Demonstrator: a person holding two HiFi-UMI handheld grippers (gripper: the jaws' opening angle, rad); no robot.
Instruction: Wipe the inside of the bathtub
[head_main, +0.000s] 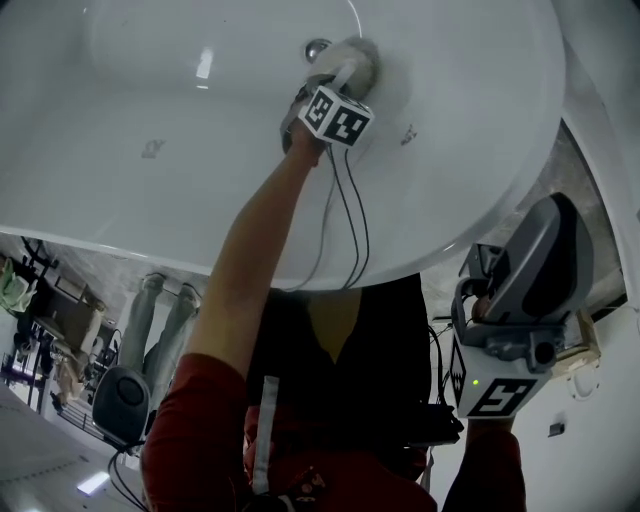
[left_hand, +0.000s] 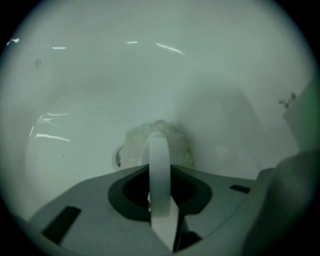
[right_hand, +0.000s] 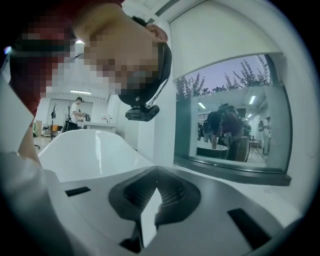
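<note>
Bathtub (head_main: 150, 120): smooth white, high gloss, light streaks mirrored on it; enamel or acrylic, can't tell. Drain fitting (head_main: 317, 47): shiny metal. Cloth (left_hand: 175, 142) at left gripper (left_hand: 159, 150) tip: pale, fuzzy, matt, rough nap. Left gripper shell is matt grey plastic, its finger (left_hand: 160, 175) smooth white plastic. Right gripper (right_hand: 149, 212) has the same matt grey shell. Marker cube (head_main: 336, 115): flat matt black-and-white print. Sleeve (head_main: 190, 440): red cloth, matt. Window pane (right_hand: 230, 115): glossy, reflective glass.

The glossy white oval bathtub (head_main: 150, 100) shows a smooth, curved inside; a pale fluffy wiping pad (head_main: 364, 57) lies pressed against its inner surface (just beside the round metal fitting (head_main: 317, 47)).
</note>
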